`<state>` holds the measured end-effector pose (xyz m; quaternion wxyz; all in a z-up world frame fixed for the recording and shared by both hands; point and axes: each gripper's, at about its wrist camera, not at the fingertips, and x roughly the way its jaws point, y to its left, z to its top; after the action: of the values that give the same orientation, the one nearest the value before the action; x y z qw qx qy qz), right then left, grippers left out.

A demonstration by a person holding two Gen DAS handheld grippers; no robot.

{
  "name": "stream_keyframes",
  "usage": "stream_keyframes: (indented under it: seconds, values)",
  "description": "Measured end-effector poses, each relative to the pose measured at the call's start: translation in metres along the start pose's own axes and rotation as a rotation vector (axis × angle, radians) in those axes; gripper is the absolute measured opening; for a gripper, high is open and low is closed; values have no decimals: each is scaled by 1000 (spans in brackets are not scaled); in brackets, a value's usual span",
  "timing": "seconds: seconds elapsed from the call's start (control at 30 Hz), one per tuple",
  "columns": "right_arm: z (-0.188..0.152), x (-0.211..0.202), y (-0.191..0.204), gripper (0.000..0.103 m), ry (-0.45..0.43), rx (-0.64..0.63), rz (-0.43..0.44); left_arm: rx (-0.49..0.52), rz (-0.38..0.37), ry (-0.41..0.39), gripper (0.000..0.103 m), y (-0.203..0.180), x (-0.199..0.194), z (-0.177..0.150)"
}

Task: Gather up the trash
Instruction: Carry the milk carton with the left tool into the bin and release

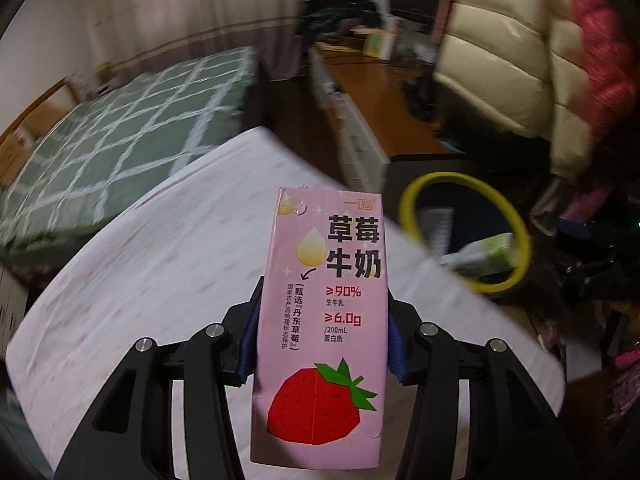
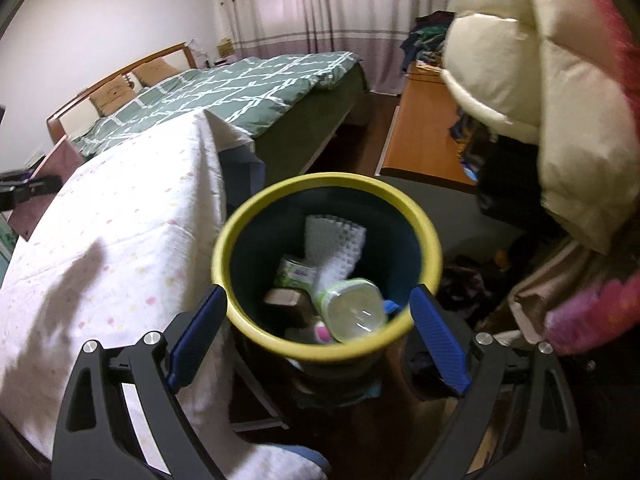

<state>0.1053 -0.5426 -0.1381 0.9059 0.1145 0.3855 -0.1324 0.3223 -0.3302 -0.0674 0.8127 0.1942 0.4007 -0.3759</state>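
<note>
Left gripper: the left gripper (image 1: 322,340) is clamped on an upright pink strawberry milk carton (image 1: 320,332), blue pads pressing both its sides.
Surface: beneath and beyond the carton lies a white dotted cloth (image 1: 160,280) covering a flat surface.
Right gripper: the right gripper (image 2: 316,340) stands wide apart, holding nothing.
Bin: a dark bin with a yellow rim (image 2: 256,216) sits just ahead of the right gripper's spread fingers, holding a clear bottle (image 2: 352,312), a white waffle cloth (image 2: 332,240) and small cartons.
Bin from the left: ahead and right of the carton, past the cloth's edge.
Room: a bed with a green lattice quilt (image 2: 248,88) far ahead, curtains (image 2: 320,8) behind it, a wooden desk (image 2: 420,136) to the right.
Person: a cream puffer sleeve (image 2: 520,80) at upper right.
</note>
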Motion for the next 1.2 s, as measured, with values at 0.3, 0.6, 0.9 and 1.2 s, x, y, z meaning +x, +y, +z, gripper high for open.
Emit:
stream_keyframes:
  seconds: [0.3,0.6,0.9,1.2]
  values:
    - [-29,-28,-39,88,-18,47,-36,148,-117,41,50,-125,62,62]
    - [-46,-35,-72,88,-14,111,-37,206,-144,95,51,-194,130,87]
    - [-49,-36,-69,88,-15,121,-15,135,-81,44,88,-187,131,92]
    - [-47,-46,-25,88,-40,60,46,-38,75,-221,98,-107,-29,21]
